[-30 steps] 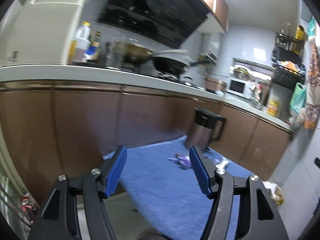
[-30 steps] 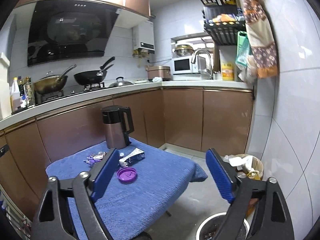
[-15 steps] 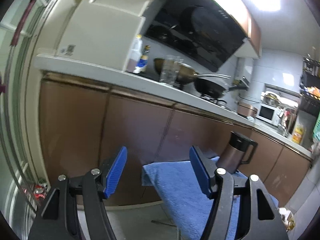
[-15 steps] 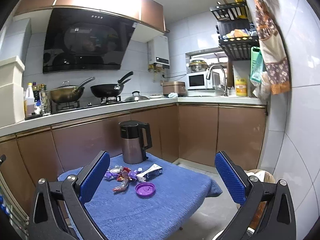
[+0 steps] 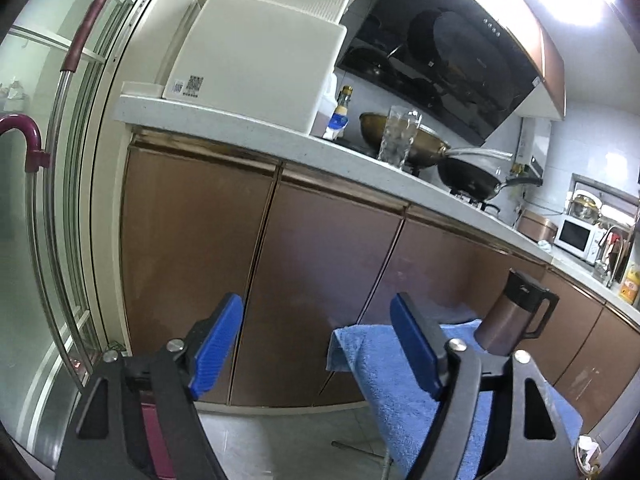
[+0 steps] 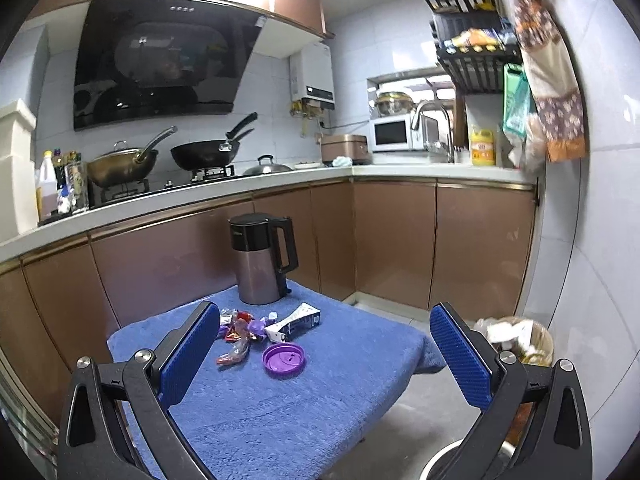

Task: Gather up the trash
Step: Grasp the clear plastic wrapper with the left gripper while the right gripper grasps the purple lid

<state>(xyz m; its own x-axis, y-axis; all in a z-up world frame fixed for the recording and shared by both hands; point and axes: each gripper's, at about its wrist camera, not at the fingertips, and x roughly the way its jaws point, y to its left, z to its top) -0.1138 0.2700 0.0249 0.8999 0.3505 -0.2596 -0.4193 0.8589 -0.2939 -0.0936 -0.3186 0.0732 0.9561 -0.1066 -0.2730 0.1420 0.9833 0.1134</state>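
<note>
Both tools, left [image 5: 316, 344] and right [image 6: 324, 356], agape and empty; kettle [image 6: 260, 260] behind wrappers [image 6: 240, 330], purple lid [image 6: 284, 360].

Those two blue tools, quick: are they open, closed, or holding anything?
Left tool: open, holding nothing.
Right tool: open, holding nothing.

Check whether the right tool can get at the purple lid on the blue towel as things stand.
Probably yes. The right tool is open and empty, facing the purple lid, which lies flat on the blue towel with bare cloth in front. The candy wrappers sit just behind and left, apart from it.
</note>
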